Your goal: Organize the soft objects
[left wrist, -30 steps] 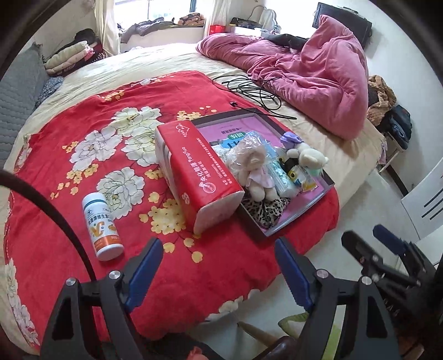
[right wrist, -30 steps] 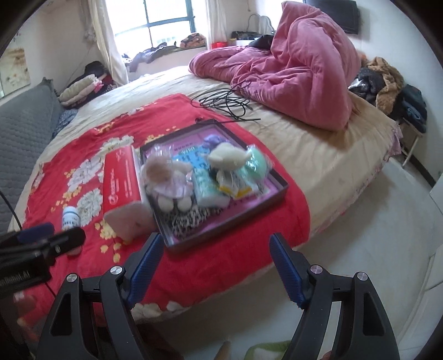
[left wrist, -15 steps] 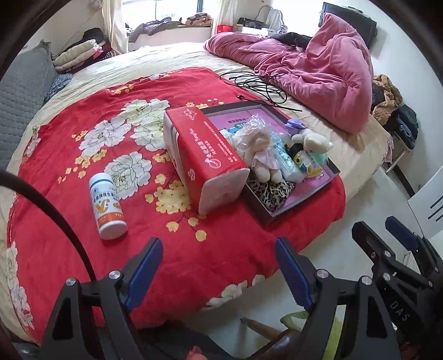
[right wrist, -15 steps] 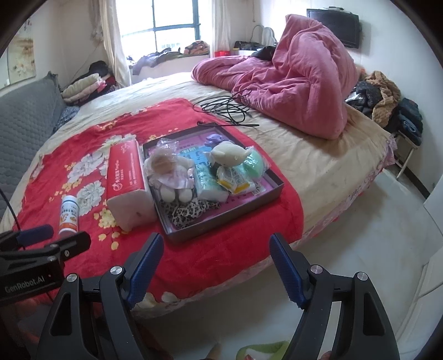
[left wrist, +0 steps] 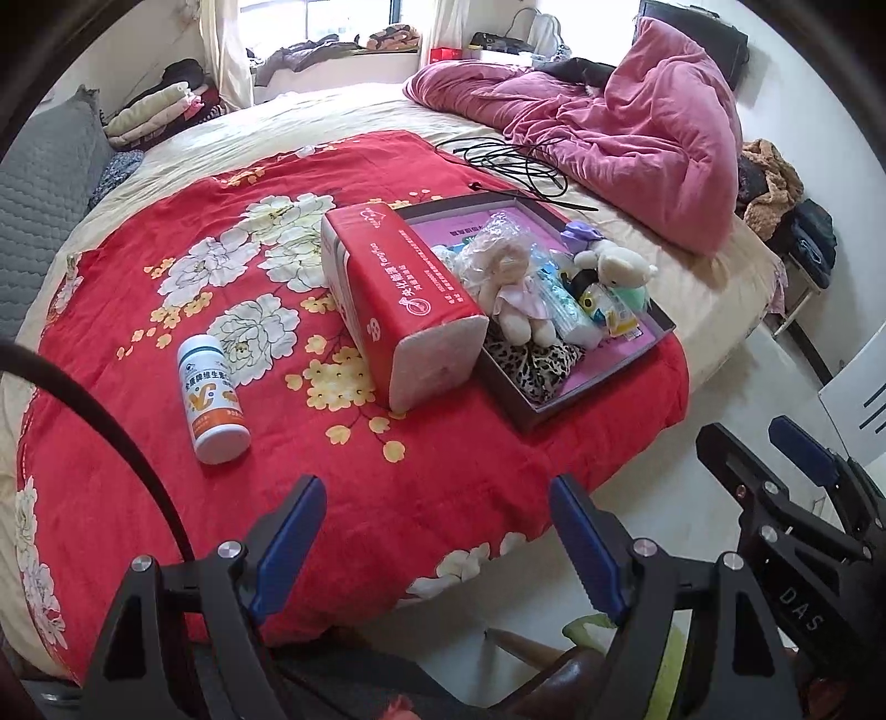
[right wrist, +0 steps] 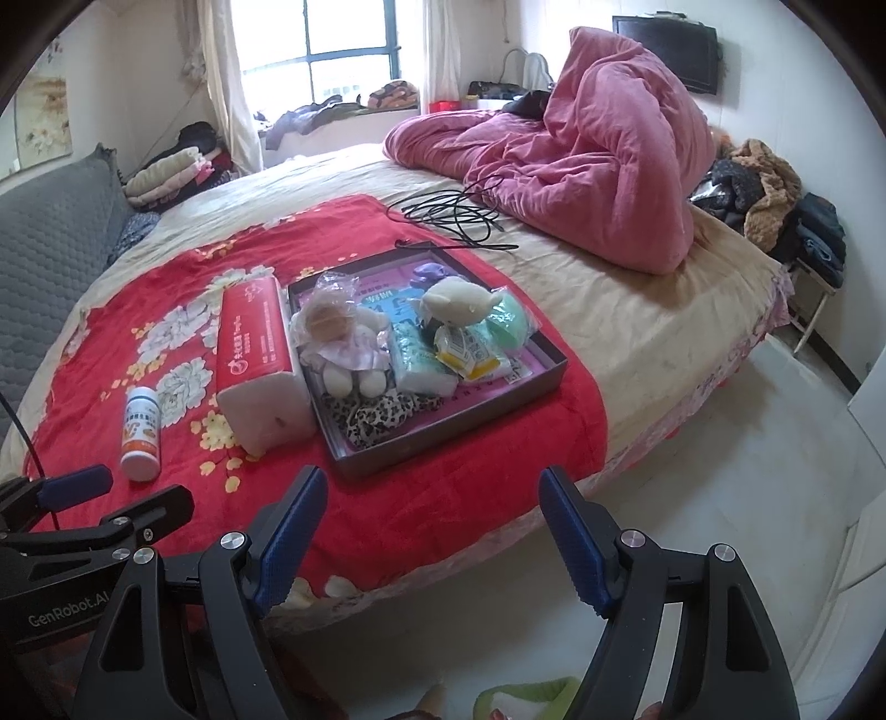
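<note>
Both tools hang spread and empty at the frame bottom: left tool (left wrist: 432,531), right tool (right wrist: 429,523). Mid-frame, a doll (right wrist: 343,338) lies in the tray (right wrist: 459,437) beside the tissue pack (right wrist: 257,354).

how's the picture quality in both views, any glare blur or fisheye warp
Left wrist view: sharp, heavy fisheye bending the bed edge, dark vignette corners, window slightly washed out. Right wrist view: equally sharp, window blown out white, floor bright, soft daylight with no hard shadows on the tray.
</note>
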